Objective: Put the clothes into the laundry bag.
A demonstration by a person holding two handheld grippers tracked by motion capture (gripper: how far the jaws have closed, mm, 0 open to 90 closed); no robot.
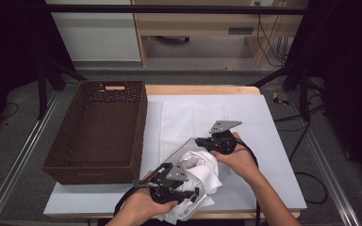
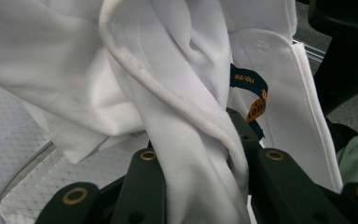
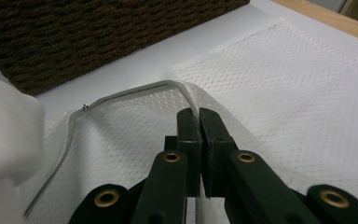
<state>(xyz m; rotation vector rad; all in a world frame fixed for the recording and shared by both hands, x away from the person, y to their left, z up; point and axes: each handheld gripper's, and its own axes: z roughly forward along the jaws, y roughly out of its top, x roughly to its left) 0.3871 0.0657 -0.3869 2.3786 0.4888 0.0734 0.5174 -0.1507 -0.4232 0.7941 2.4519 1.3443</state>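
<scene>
The basket (image 1: 99, 132) sits on the left part of the worktop (image 1: 273, 141). Just to its right the mesh bag (image 1: 188, 120) lies flat, running from the far side toward the near edge. At the near edge, in front of the bag, the bunched shirt (image 1: 200, 176) rests partly on the bag's near end. The left gripper (image 1: 186, 193) is at the shirt's near left side, the right gripper (image 1: 202, 141) behind the shirt, on the bag's raised edge.
</scene>
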